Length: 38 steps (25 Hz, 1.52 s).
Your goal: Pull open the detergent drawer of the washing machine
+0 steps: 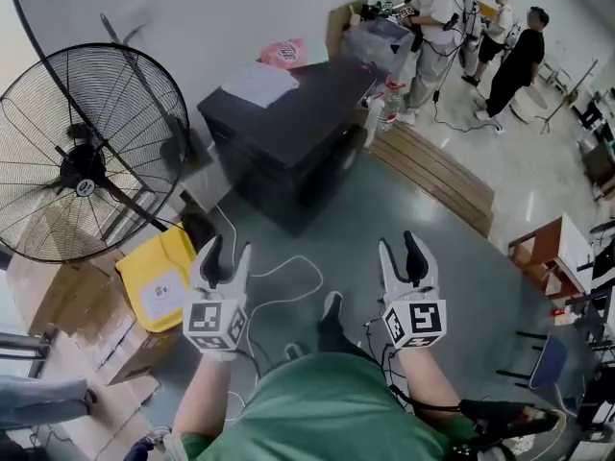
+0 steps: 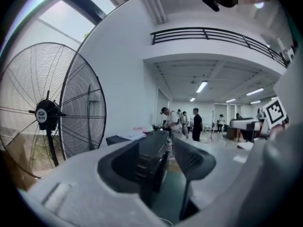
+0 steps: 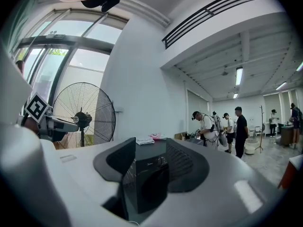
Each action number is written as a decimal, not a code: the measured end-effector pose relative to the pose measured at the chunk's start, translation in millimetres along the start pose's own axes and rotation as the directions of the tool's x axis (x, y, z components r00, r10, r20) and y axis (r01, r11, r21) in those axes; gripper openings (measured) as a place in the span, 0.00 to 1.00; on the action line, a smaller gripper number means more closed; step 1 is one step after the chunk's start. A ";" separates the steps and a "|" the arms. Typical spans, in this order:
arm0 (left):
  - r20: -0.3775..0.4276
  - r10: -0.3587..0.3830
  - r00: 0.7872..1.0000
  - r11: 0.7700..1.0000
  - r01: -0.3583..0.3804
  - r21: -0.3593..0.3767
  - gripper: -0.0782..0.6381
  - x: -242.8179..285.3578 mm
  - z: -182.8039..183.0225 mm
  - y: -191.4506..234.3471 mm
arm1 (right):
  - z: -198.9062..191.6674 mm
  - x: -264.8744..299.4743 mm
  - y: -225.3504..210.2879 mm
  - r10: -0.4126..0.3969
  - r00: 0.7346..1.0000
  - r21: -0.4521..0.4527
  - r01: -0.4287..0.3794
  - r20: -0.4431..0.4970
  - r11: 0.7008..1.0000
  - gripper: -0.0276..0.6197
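The black washing machine point(image 1: 288, 133) stands at my 12 o'clock, well apart from both grippers, with grey floor point(image 1: 384, 219) between us. In the right gripper view its dark front and round door point(image 3: 151, 186) show between the jaws. I cannot pick out the detergent drawer on that front from here.

At 10 o'clock stands a big pedestal fan point(image 1: 82, 161) with a black wire cage, close to the machine's left side. At 1 o'clock, beyond the machine, several people point(image 1: 432, 27) stand together. A wooden pallet point(image 1: 432, 166) lies flat on the floor between them and the machine. Cardboard boxes point(image 1: 67, 315) sit at 9 o'clock below the fan, with a yellow bag point(image 1: 159, 277) leaning at their edge, just beside my left gripper.

My left gripper point(image 1: 226, 257) is held out level, its jaws partly apart and gripping nothing (only the machine far off shows in the gap). My right gripper point(image 1: 404, 257) is the same, half spread and empty.

On the machine's top lies a white sheet of paper point(image 1: 258, 84), and past it something small and pink point(image 1: 283, 53).
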<state>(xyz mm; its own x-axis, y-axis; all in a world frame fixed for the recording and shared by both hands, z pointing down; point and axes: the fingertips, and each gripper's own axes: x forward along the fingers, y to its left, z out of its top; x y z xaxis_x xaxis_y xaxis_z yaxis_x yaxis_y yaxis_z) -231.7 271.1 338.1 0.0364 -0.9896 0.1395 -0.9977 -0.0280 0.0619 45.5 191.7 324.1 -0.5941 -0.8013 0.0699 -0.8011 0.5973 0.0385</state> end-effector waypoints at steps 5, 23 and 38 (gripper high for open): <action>-0.022 0.028 0.999 1.000 -0.027 0.014 0.43 60.3 6.0 2.7 | -7.5 59.9 -33.1 0.040 0.999 0.043 -0.040 -0.010 0.998 0.33; -0.094 0.119 0.988 0.993 -0.117 0.020 0.43 231.2 12.3 -20.3 | -50.2 215.0 -120.1 0.240 0.968 0.126 -0.230 -0.073 0.965 0.33; -0.132 0.103 0.986 0.994 -0.098 0.047 0.43 275.5 11.9 -3.8 | -90.4 277.3 -125.8 0.321 0.941 0.307 -0.276 -0.105 0.911 0.33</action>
<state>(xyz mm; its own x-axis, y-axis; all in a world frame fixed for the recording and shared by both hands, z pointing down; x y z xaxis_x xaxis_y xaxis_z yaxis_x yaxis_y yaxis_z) -218.6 -3.1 364.5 -0.0594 -0.9598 0.2744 -0.9981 0.0623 0.0018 -11.9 -102.6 428.7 -0.8086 -0.5592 0.1832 -0.5879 0.7552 -0.2898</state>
